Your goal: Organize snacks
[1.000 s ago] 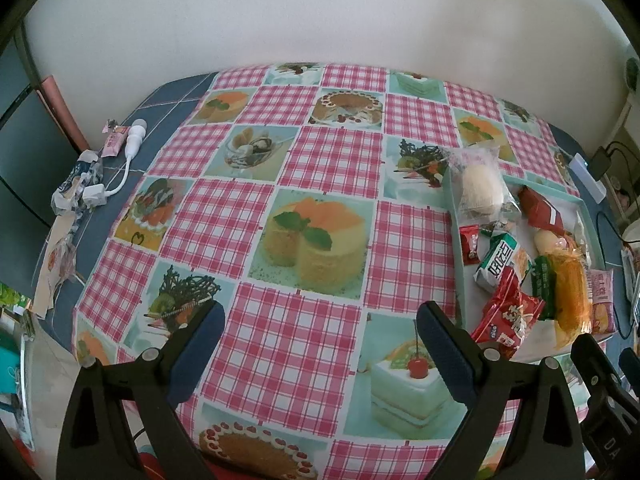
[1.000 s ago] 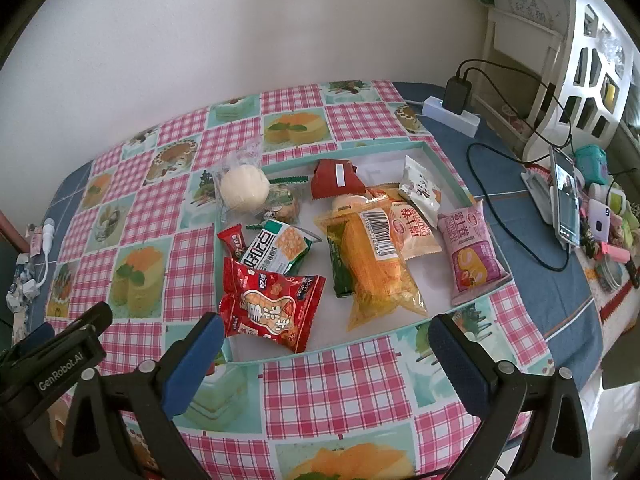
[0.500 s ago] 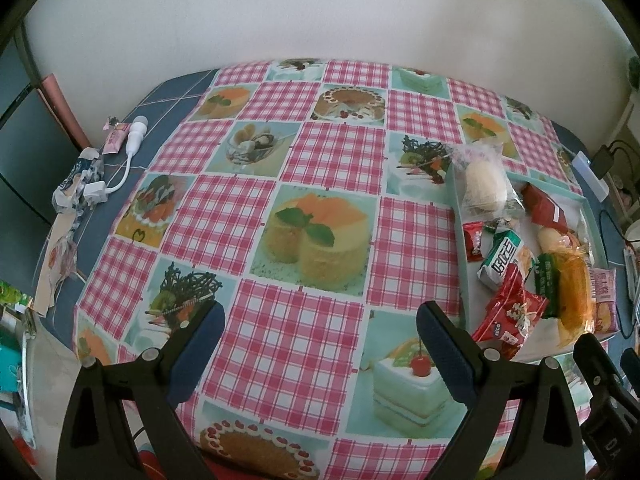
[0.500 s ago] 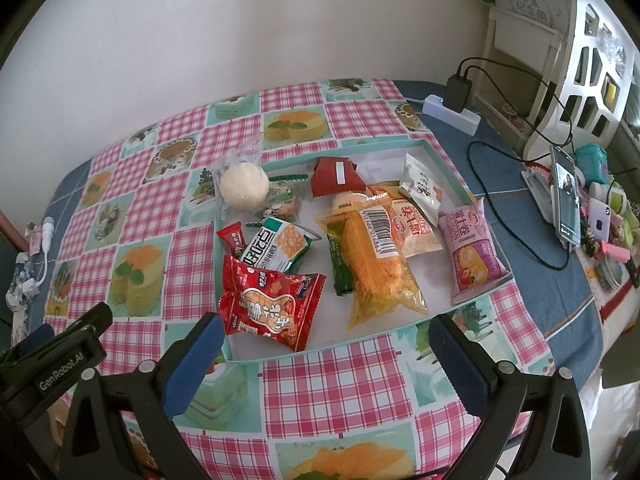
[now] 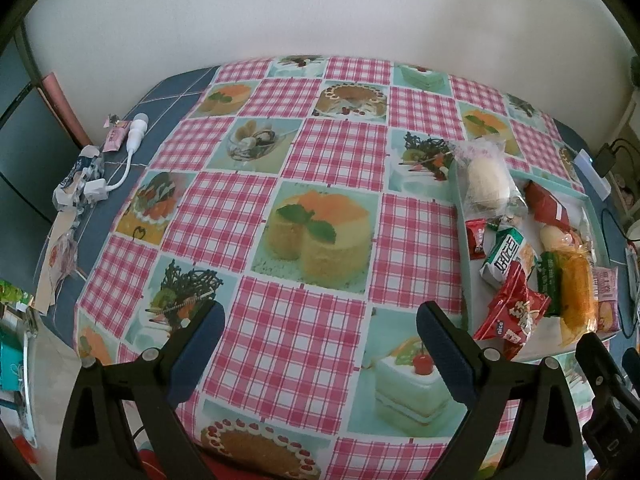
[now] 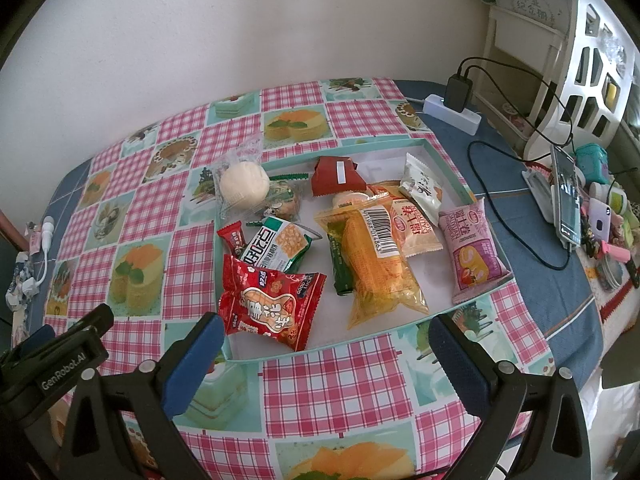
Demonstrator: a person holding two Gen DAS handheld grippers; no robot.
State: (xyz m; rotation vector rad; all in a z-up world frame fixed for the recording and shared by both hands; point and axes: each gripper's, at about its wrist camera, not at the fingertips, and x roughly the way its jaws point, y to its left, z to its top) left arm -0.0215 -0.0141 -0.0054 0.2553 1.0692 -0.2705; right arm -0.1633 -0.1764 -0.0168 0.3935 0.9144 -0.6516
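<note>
A shallow teal-rimmed tray holds several snack packs: a red peanut bag, a yellow corn pack, a green cracker pack, a white bun in clear wrap, a pink pack leaning on the right rim. The tray also shows in the left wrist view at the right. My right gripper is open and empty, just short of the tray's near edge. My left gripper is open and empty over the checked tablecloth, left of the tray.
A power strip with a charger, cables and a phone on a stand lie right of the tray. A white cable and wrappers lie at the table's left edge. A wall runs behind the table.
Both views have barely shifted; the left gripper has drifted slightly, so the tray sits a little lower in its view. Nothing was grasped or moved.
</note>
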